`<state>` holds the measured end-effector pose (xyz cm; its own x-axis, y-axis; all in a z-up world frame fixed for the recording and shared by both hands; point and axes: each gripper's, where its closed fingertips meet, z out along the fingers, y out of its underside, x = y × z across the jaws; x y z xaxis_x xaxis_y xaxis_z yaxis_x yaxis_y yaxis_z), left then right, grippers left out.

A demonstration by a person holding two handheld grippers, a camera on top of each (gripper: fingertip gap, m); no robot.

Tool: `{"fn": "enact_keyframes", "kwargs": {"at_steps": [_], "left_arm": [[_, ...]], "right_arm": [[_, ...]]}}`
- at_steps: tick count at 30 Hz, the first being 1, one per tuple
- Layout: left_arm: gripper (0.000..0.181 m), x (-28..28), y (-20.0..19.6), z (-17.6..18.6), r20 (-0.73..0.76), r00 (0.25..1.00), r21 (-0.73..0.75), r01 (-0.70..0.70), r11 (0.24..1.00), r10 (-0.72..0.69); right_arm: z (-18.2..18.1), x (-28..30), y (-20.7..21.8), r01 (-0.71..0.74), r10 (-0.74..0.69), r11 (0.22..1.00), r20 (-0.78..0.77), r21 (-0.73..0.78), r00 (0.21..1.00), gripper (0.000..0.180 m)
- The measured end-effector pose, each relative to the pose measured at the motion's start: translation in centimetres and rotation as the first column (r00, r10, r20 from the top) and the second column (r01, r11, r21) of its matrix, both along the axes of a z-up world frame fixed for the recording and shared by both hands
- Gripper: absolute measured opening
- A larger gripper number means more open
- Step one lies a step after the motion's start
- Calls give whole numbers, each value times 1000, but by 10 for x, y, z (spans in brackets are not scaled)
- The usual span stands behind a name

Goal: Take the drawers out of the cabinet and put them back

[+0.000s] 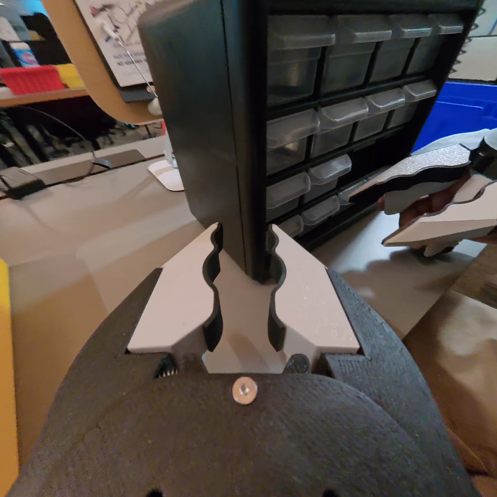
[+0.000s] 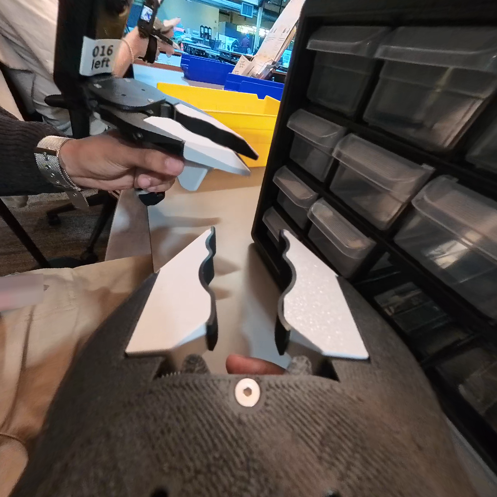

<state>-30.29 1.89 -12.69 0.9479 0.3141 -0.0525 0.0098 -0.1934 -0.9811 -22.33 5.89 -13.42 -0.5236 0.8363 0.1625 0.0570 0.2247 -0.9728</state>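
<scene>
Bright indoor light, fisheye-warped edges, blurred background, soft shadows.

Black cabinet (image 1: 204,129) upright on the worktop, its front corner between the left jaws, rows of clear drawers (image 1: 293,134) shut, one lower slot seemingly empty.

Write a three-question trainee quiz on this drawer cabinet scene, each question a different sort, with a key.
1. True or false: the left gripper is clamped on a clear drawer.
2. Multiple choice: the bin beyond the cabinet in the right wrist view is A) green, B) yellow, C) white.
3. Fill in: the right gripper has its fingers ____, holding nothing.

Key
1. False; its open fingers straddle the cabinet's front corner.
2. B, the yellow bin.
3. Open.
</scene>
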Motion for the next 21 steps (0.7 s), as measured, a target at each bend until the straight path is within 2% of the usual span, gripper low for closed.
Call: {"fn": "enact_keyframes", "kwargs": {"at_steps": [1,6,10,15,21], "left_arm": [[32,-1,-1,1,-9,1000,4,-12,1000,12],[39,-6,-2,-3,-3,999,-14,-43,999,43],[28,-3,-1,-4,1,1000,-6,-22,1000,22],[30,-11,-9,8,-156,974,69,-155,985,165],[37,1,-1,5,-184,976,36,-109,993,114]], "right_arm": [[0,0,0,2,-2,1000,1,-2,1000,46],[-1,-1,0,5,-5,1000,2,10,1000,48],[1,2,-1,-10,10,1000,-10,2,1000,49],[6,1,5,-1,0,999,-16,-53,1000,46],[2,-1,5,7,-7,999,8,-43,1000,51]]}}
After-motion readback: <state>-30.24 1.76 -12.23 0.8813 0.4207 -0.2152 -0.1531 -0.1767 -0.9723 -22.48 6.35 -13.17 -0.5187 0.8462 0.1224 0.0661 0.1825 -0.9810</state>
